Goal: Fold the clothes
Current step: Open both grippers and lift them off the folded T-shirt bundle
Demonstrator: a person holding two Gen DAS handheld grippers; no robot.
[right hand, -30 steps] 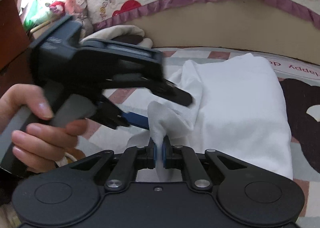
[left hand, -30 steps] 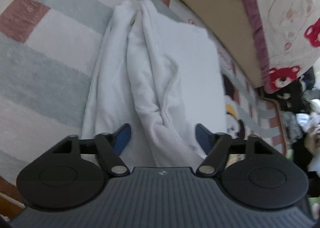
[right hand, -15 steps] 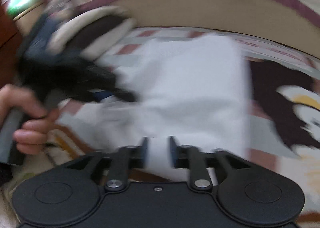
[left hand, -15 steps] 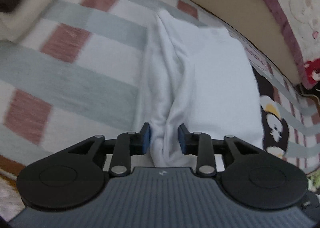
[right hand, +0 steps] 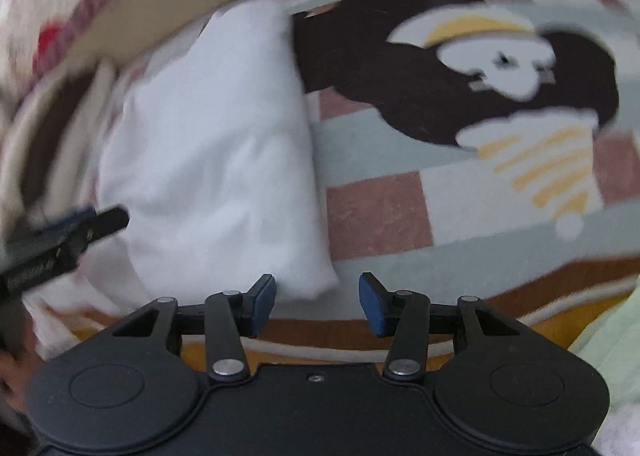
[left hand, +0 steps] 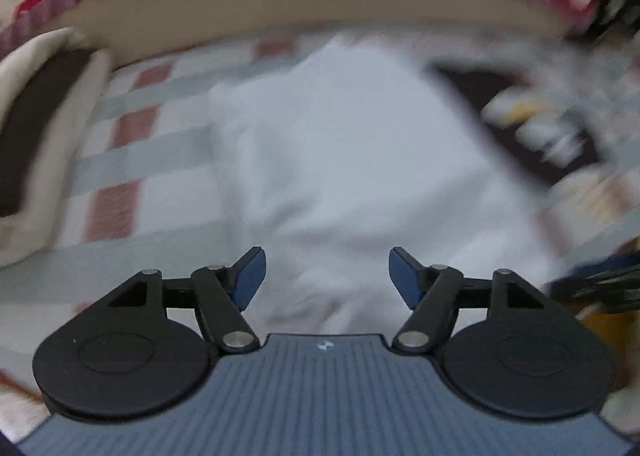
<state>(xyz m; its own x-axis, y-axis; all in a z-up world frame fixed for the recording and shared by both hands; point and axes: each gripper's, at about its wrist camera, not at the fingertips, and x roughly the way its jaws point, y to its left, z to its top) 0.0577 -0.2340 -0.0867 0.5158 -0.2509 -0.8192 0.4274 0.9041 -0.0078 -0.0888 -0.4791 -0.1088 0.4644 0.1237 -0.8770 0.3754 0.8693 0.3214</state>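
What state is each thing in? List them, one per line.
White garment: folded into a compact bundle, lying on the blanket, held by neither gripper.
Left gripper: jaws open, empty, over the garment's near edge.
Right gripper: jaws open, empty, at the garment's near corner.
Checked blanket: spread flat under the garment.

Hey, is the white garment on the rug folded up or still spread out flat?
Folded. The white garment lies as a compact, thick oblong on the checked rug, edges doubled under; no sleeves stick out. Blur hides finer creases.

White garment (left hand: 352, 160) on pink-grey-white checked rug (right hand: 380, 212) with dark brown cartoon figure (right hand: 460, 88).
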